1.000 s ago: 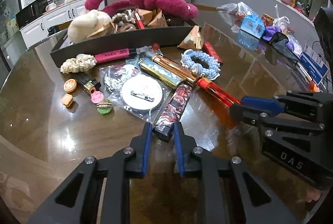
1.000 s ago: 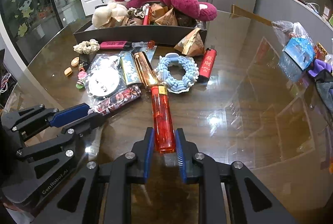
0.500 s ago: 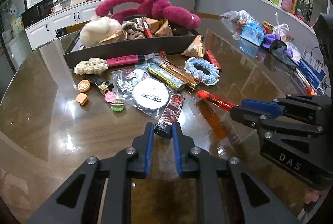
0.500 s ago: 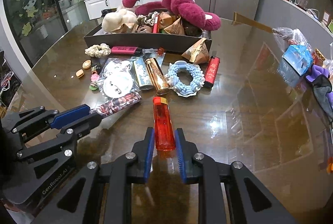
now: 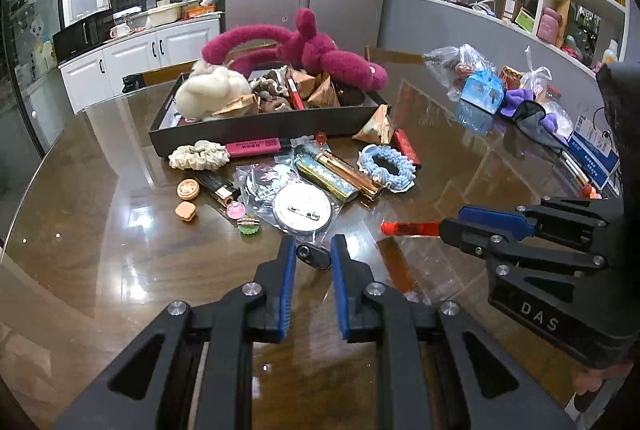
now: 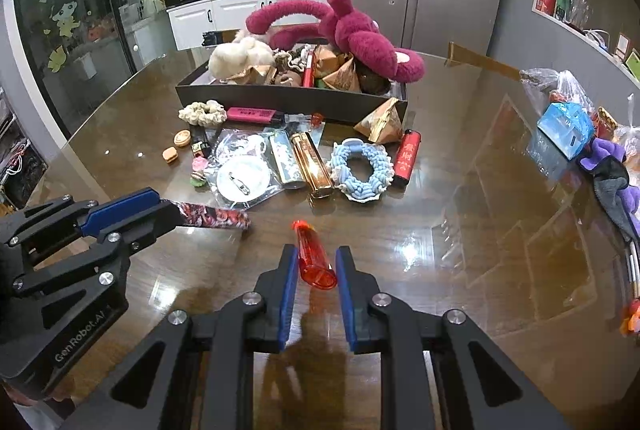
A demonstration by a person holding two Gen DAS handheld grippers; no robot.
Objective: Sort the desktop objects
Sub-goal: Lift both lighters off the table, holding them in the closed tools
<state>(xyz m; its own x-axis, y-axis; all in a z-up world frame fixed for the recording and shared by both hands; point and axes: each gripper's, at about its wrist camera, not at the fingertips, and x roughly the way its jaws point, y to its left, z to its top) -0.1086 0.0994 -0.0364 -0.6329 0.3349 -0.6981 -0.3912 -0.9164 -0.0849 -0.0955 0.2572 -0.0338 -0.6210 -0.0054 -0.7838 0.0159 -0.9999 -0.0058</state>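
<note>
- Left wrist view: the left gripper point(image 5: 313, 256) holds a patterned lighter point(image 5: 313, 256) end-on between its blue pads, lifted clear of the glossy brown table point(image 5: 120, 262). To its right, the right gripper point(image 5: 450, 226) grips an orange lighter point(image 5: 408, 228) that sticks out sideways over the table. Beyond both lies a cluster of small items: a gold lighter point(image 5: 347, 174), a blue scrunchie point(image 5: 386, 169), a round badge in a plastic sleeve point(image 5: 303, 207). Behind that sits a dark tray point(image 5: 260, 124), already crowded with a magenta plush toy point(image 5: 312, 50).
- Right wrist view: the right gripper point(image 6: 316, 264) is closed narrowly on the orange lighter point(image 6: 314, 256), held only by its near end, the rest pointing forward. The left gripper point(image 6: 170, 218) at left clamps the patterned lighter point(image 6: 216, 219), which juts out level.
- Risk, as a judgement: each lighter is pinched near one end, so a quick swing could pivot or slip it loose. The two grippers are near each other and could collide. The full tray leaves little room, so a dropped lighter may roll off.
</note>
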